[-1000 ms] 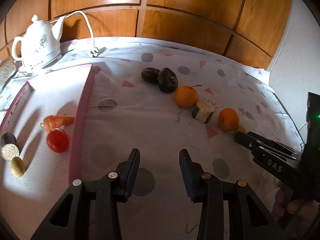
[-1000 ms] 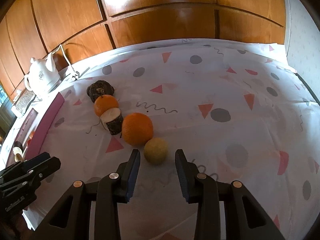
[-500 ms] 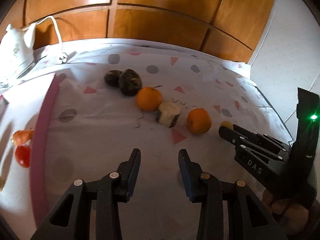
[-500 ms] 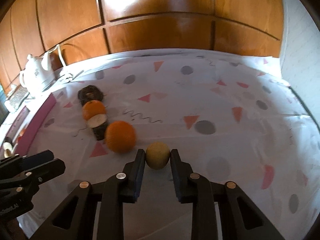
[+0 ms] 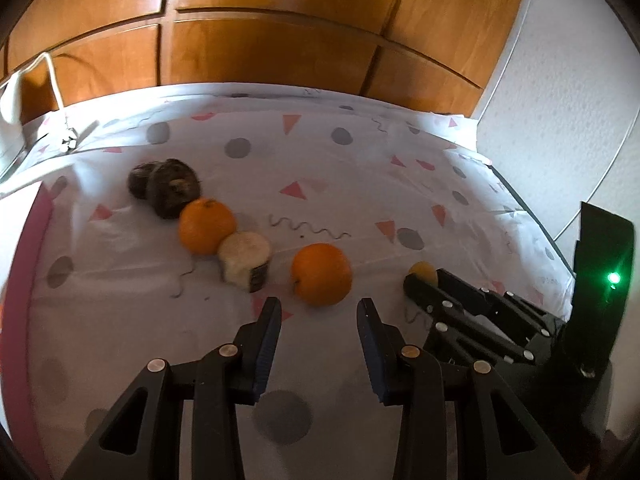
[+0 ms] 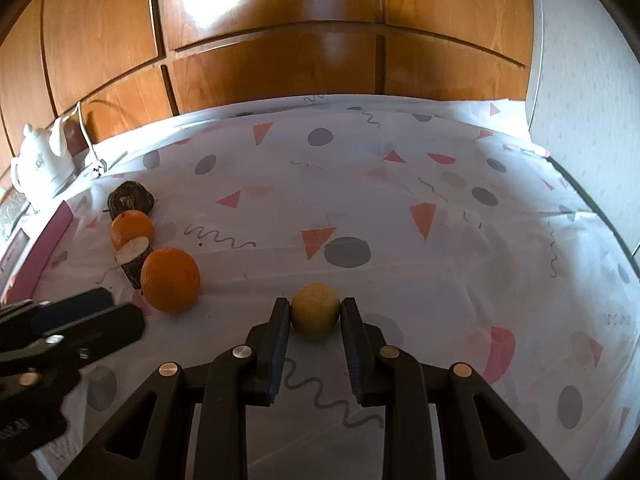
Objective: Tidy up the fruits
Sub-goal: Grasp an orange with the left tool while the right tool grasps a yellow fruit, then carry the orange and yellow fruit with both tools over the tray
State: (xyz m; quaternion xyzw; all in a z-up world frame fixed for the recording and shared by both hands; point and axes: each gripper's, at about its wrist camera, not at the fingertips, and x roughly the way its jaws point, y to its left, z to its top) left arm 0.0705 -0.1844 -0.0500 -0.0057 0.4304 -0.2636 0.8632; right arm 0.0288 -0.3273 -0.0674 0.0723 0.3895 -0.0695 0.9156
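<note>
Fruits were strung out in a loose diagonal line across the patterned tablecloth (image 6: 440, 208), and the one actually getting handled was the small yellow fruit (image 6: 315, 310). It sat on the cloth at the near end of the line, squeezed between the fingertips of the right gripper (image 6: 314, 312), both pads pressing on its sides. From the left wrist view you could only catch a sliver of that yellow fruit (image 5: 424, 271) poking out past the right gripper's (image 5: 424, 280) tips.

Just left of it, a bit apart, was the big orange (image 6: 170, 279). Touching that orange, as far as I could tell, was a cut stub with a pale face and dark rind (image 6: 133, 261), then a second orange (image 6: 132, 229) right behind it, then a dark wrinkly lump (image 6: 130, 199) at the far end. The left wrist view showed two dark lumps (image 5: 168, 186) there, one half hidden behind the other.

The left gripper (image 5: 318, 316) hung just short of the big orange (image 5: 321, 274), fingers apart with nothing between them, orange lined up roughly with the gap.

Further out: a pink-edged tray (image 6: 44, 256) at the left side of the table, a white teapot (image 6: 38, 164) with a cord near the back corner, and wood panelling (image 6: 280, 60) behind everything.
</note>
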